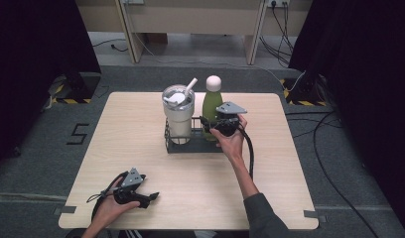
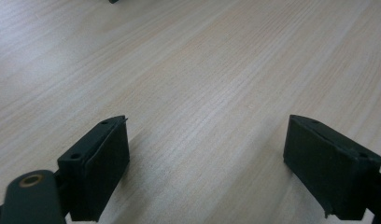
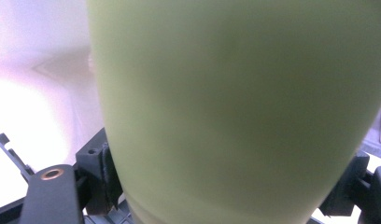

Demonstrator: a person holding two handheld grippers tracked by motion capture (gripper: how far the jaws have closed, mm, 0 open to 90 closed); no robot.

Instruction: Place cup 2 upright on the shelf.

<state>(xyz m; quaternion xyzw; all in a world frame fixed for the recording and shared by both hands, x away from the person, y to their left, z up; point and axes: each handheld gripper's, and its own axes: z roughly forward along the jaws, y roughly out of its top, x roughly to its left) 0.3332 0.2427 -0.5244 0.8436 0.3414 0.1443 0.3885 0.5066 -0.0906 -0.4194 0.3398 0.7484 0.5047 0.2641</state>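
A green bottle (image 1: 210, 105) with a white round cap stands in the right slot of a black wire rack (image 1: 189, 145) at the table's middle. My right gripper (image 1: 211, 125) reaches in from the right and is shut on the bottle's lower body. In the right gripper view the green bottle (image 3: 235, 107) sits between the two black pads (image 3: 99, 179), which press on its sides. A white tumbler (image 1: 178, 115) with a lid and straw stands in the rack's left slot. My left gripper (image 1: 150, 198) lies low near the table's front left, and in the left gripper view it (image 2: 207, 140) is open over bare wood.
The light wooden table (image 1: 131, 148) has its front edge just below the left hand. A cable (image 1: 250, 148) trails along the right forearm. Dark curtains hang at both sides, and grey floor with cables surrounds the table.
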